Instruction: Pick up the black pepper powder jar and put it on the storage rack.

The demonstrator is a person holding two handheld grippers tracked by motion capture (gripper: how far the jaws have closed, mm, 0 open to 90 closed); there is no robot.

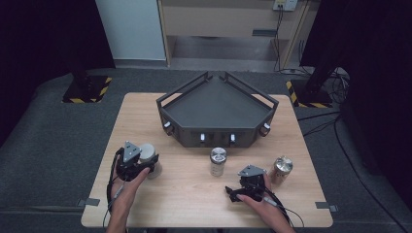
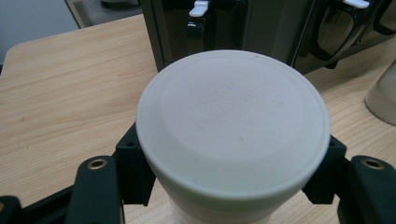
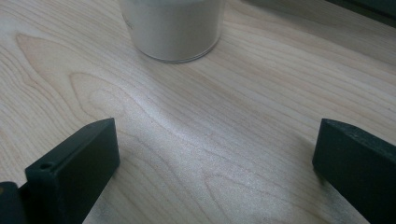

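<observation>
- The left tongs (image 1: 145,162) are clamped on a white-lidded jar (image 2: 232,126) at the near left of the tabletop (image 1: 194,194); in the left gripper view the black pads press both sides of the body just below the lid.
- The grip sits under the lid rim, likely so the jar cannot slip down when lifted, and the jar stays upright.
- The jar stands on the wood, just in front of the dark tray's (image 1: 216,109) left corner and apart from it.
- The right tongs (image 3: 215,158) stand wide open with nothing between them, resting low over bare wood at the near right, probably waiting for their turn.
- A second jar (image 1: 217,161) with a silvery lid stands in the middle, just ahead of the right tongs; the right gripper view shows its pale base (image 3: 173,28) beyond the open jaws.
- A third jar (image 1: 281,169) stands just right of the right tongs, tilted or leaning slightly.
- The tray is empty and sits centre-back with its open side up; it looks like the place the jars are meant to go.
- The white lid carries faint embossed lettering in two lines, too worn to read.
- No label or brand can be read on the other jars or the tray.
</observation>
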